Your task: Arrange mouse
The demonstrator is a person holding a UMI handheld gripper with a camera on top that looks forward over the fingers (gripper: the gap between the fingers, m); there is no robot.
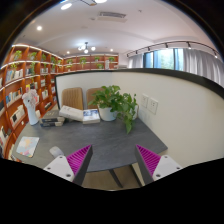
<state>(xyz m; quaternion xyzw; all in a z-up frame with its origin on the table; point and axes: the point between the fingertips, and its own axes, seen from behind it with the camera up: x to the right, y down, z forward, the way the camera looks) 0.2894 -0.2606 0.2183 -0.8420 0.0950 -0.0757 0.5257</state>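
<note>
Claw open over grey desk; potted plant beyond (bookshelves alongside).

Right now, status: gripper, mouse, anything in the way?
Gripper open, holding nothing, above grey tabletop. Small white rounded object, possibly the mouse, left of the fingers, untouched. Leafy green potted plant beyond, clear of path.
</note>
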